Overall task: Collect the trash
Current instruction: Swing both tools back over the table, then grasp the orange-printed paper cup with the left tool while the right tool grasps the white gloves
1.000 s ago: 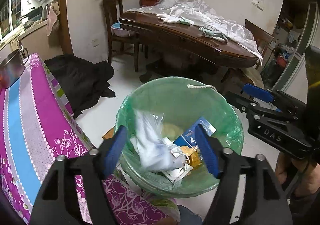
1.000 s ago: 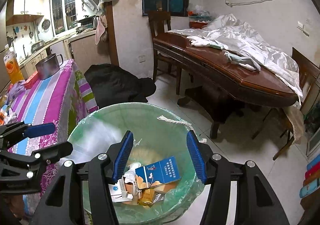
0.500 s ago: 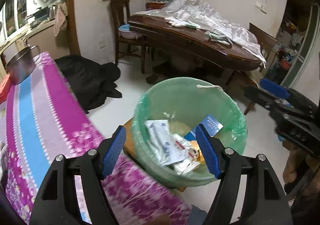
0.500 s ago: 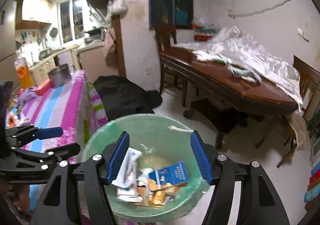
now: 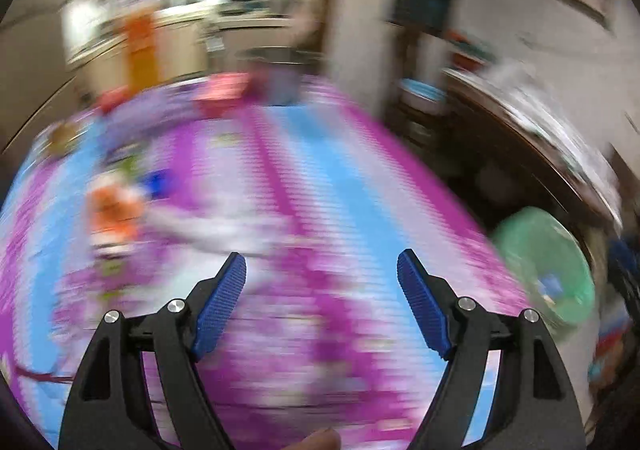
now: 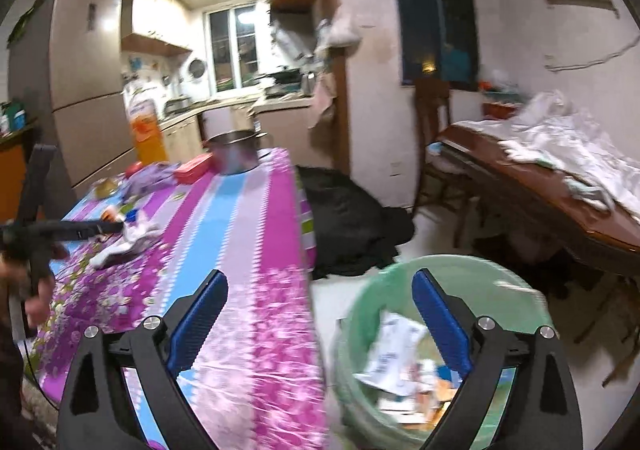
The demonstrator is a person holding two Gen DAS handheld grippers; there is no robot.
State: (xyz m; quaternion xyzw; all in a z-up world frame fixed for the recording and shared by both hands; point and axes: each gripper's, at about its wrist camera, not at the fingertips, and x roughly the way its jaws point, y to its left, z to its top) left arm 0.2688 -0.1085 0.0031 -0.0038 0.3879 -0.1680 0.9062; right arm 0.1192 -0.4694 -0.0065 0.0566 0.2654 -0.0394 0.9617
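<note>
Left wrist view: the left gripper (image 5: 321, 276) is hanging over the desk (image 5: 340, 186) with its jaws spread wide and nothing between them. The picture is heavily smeared. An orange-and-white blur of litter (image 5: 114, 216) is lying ahead and to the left of the jaws; its long axis cannot be told. The green-lined trash bin (image 5: 546, 264) is sitting off the desk's right edge.

Right wrist view: the right gripper (image 6: 320, 304) is also released and empty, straddling the desk's near corner and the trash bin (image 6: 436, 270), which already has wrappers in it. The crumpled white scrap (image 6: 128, 240) is lying on the desk well away from the bin, just beside the left gripper (image 6: 86, 227). By my judgement the left one is nearer and should be taking it.
</note>
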